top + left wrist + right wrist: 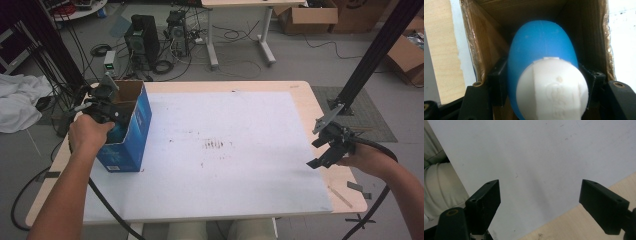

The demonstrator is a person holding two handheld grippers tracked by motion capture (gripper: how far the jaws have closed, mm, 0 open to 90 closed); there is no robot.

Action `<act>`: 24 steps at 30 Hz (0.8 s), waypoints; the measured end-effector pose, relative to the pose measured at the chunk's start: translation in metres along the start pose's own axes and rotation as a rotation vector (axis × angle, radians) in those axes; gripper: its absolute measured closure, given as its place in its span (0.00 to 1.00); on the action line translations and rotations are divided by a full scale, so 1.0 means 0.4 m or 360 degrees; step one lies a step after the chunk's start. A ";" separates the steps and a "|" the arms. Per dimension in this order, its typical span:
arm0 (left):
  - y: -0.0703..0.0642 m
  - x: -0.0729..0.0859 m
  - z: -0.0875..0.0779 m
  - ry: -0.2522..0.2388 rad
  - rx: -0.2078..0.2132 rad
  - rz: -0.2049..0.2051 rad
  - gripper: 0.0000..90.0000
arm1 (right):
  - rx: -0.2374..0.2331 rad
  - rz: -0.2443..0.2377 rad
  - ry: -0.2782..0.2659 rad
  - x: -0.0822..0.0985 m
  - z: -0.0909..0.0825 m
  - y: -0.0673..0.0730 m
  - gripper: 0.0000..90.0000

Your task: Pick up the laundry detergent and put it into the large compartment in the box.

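right now the blue box (125, 131) is the landmark: it stands upright with its top open near the left edge of the surface (310, 107), on the white sheet (230, 150) that covers most of it. the left tool (111, 111) is at the mouth of the box, clenched on a blue and white bottle (544, 75). in the left gripper view the two black jaws press on either side of the bottle's blue body, the white cap end faces the camera, and the blue end points down into the brown cardboard inside of the box. the box's walls stand close around the bottle on both sides, so there is little room beside the jaws. the person's left hand (90, 134) is wrapped around the tool, just beside the box's near left wall.

well apart from the box, across the whole white sheet, the right tool (332, 145) hovers over the right edge of the surface, released, with its jaws standing wide and nothing between them. in the right gripper view those jaws frame bare white sheet and a strip of pale wood. between the box and the right tool the sheet bears some faint dark marks (216, 145).

beyond the box, off the surface, computer towers (145, 40) and loose cables (165, 65) sit on the floor, a white cloth (20, 100) lies to its left, and cardboard boxes (310, 17) stand far behind to the right.
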State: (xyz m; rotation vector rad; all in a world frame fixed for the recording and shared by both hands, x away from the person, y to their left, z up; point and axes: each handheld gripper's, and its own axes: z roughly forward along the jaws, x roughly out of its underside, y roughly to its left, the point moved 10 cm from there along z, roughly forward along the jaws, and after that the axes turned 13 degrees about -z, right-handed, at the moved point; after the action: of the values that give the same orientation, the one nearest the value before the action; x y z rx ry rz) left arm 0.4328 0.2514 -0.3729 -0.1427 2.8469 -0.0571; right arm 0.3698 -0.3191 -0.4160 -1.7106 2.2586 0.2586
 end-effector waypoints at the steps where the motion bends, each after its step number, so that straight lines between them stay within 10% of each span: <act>1: 0.000 0.000 0.000 0.0000 0.0000 0.0000 0.42 | -0.0001 -0.0002 0.0001 0.001 0.001 0.000 0.19; 24: 0.015 -0.035 -0.124 -0.0181 0.0101 -0.0053 0.31 | 0.0010 -0.0008 0.0000 -0.004 -0.010 0.003 0.19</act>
State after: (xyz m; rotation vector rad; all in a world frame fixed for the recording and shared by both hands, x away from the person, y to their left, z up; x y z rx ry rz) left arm 0.4315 0.2600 -0.3219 -0.1739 2.7258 -0.1411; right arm 0.3685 -0.3184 -0.4117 -1.7128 2.2525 0.2502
